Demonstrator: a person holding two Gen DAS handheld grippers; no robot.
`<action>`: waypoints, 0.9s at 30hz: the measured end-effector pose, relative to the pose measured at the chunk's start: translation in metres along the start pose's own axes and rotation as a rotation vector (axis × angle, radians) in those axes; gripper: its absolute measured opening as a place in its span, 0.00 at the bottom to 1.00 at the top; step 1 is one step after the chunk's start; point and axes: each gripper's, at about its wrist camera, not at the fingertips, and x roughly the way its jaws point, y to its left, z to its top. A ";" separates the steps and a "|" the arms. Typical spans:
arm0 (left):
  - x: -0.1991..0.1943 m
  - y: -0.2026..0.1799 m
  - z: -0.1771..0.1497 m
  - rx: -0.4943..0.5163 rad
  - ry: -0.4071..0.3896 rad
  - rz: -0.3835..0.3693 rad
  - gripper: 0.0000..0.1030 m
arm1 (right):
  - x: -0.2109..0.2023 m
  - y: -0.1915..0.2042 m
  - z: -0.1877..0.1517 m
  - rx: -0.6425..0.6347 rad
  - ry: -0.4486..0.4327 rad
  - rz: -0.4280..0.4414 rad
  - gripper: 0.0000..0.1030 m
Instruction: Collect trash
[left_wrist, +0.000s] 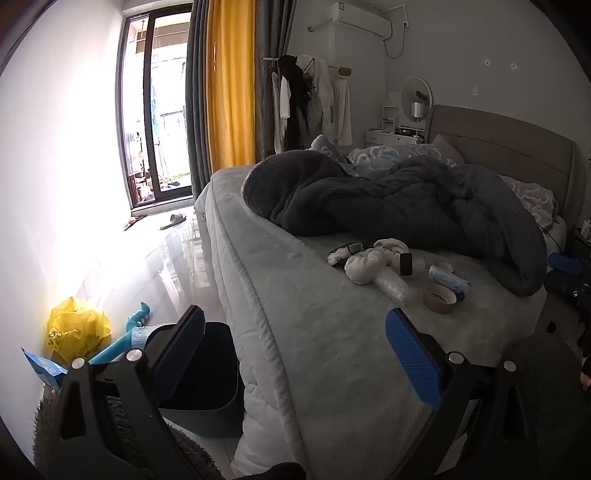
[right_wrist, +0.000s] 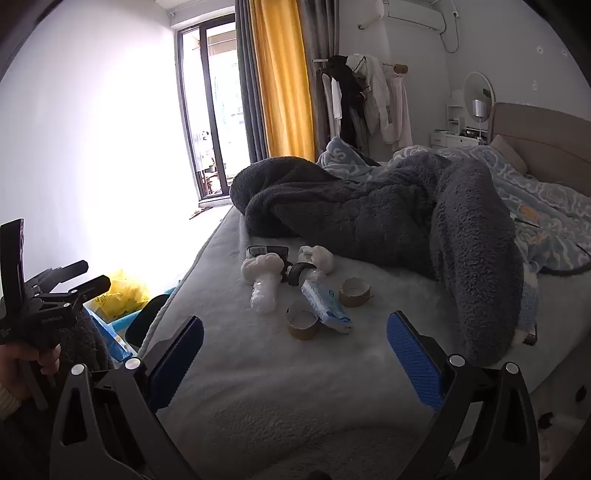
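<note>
Bed cover (right_wrist: 280, 387): matt fuzzy cloth. On it: dark fleece blanket (right_wrist: 369, 210), v. shaggy; cardboard tape rolls (right_wrist: 303, 325); crinkly clear plastic bottle (right_wrist: 264, 295). Floor (left_wrist: 177, 266) beside bed: glossy tile, reflective.

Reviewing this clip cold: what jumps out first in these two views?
A small heap of trash sits on the grey bed: two empty tape rolls, a blue tissue pack, bubble wrap and wadded white paper, just in front of a rumpled dark fleece blanket. Both the left gripper and right gripper hang wide open and empty. Beside the bed stands a dark bin, with a yellow bag against the wall.
</note>
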 end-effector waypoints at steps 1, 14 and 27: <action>0.000 0.000 0.000 0.000 0.001 -0.001 0.97 | 0.000 0.000 0.000 0.000 -0.001 0.000 0.97; 0.000 0.000 0.000 0.002 0.004 0.001 0.97 | 0.000 0.001 0.000 -0.002 -0.001 -0.003 0.97; 0.000 0.000 0.000 0.002 0.004 0.001 0.97 | 0.000 0.000 -0.001 -0.001 -0.001 -0.001 0.97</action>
